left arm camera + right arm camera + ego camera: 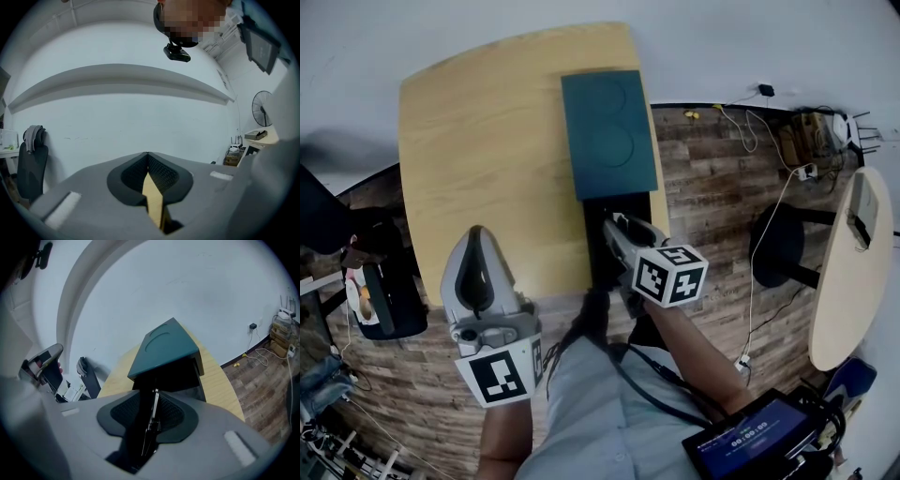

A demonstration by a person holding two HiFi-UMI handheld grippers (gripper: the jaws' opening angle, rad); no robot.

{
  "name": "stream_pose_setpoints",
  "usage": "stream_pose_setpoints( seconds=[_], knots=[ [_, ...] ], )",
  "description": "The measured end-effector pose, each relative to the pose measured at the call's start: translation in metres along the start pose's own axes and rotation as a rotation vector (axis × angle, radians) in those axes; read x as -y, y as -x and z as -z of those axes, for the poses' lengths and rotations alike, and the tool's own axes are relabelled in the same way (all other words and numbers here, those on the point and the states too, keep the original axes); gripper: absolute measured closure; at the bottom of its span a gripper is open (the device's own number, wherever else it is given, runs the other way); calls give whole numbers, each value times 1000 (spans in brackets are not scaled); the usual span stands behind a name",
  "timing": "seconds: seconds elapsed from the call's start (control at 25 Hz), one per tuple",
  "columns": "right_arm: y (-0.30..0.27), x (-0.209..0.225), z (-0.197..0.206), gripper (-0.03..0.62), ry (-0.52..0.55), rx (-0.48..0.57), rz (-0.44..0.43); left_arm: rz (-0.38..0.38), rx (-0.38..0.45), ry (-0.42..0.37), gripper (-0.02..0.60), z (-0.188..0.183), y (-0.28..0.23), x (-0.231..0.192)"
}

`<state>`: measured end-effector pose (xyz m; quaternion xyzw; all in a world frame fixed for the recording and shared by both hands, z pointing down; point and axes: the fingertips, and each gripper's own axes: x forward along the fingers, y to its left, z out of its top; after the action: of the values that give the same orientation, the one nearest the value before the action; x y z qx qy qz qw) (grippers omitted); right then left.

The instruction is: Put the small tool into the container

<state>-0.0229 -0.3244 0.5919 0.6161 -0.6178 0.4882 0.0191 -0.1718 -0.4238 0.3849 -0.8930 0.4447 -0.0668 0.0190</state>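
Seen from the head view, the left tongs [476, 244] hang over the near left part of the yellow counter [487, 141], well apart from the teal container [609, 131]. Only the left gripper view settles their state. There the left tongs [147, 157] are closed at the tips with nothing in them, and a wedge of counter [152, 199] shows below the pads. That view also shows a white wall, a black office chair [30, 164] at the far left and a fan [262, 108] at the right, none of which appear from above.

The container sits at the counter's far right, with its dark open compartment [600, 239] reaching back toward the near edge. The right tongs [617, 227] are tipped down over that opening. From above the small tool cannot be seen. The right gripper view shows the small tool [152, 413], thin and metallic, standing upright in the gap of the right tongs [153, 394]. Their jaws stand apart and dark space shows on its left side. Beyond it are the teal container [164, 350] and the compartment mouth [180, 376].

The counter's left half is bare and offers free room. Its right edge [661, 211] runs close beside the container. Past it lie wood floor [712, 197], a black stool [778, 246] and a second pale table [848, 272].
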Motion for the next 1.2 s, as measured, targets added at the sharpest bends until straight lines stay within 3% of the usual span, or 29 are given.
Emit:
stream_pose_setpoints(
  seconds=[0.24, 0.48, 0.64, 0.88, 1.2],
  knots=[
    [1, -1, -2, 454, 36, 39, 10, 10, 2, 2, 571, -1, 1, 5],
    [2, -10, 0, 438, 205, 49, 57, 33, 2, -16, 571, -6, 4, 10],
    [2, -5, 0, 425, 131, 32, 50, 36, -2, -23, 571, -7, 5, 8],
    [-1, -2, 5, 387, 325, -36, 137, 50, -6, -28, 571, -6, 5, 9],
    [2, -6, -4, 375, 338, -6, 150, 50, -7, -37, 571, -6, 7, 10]
  ],
)
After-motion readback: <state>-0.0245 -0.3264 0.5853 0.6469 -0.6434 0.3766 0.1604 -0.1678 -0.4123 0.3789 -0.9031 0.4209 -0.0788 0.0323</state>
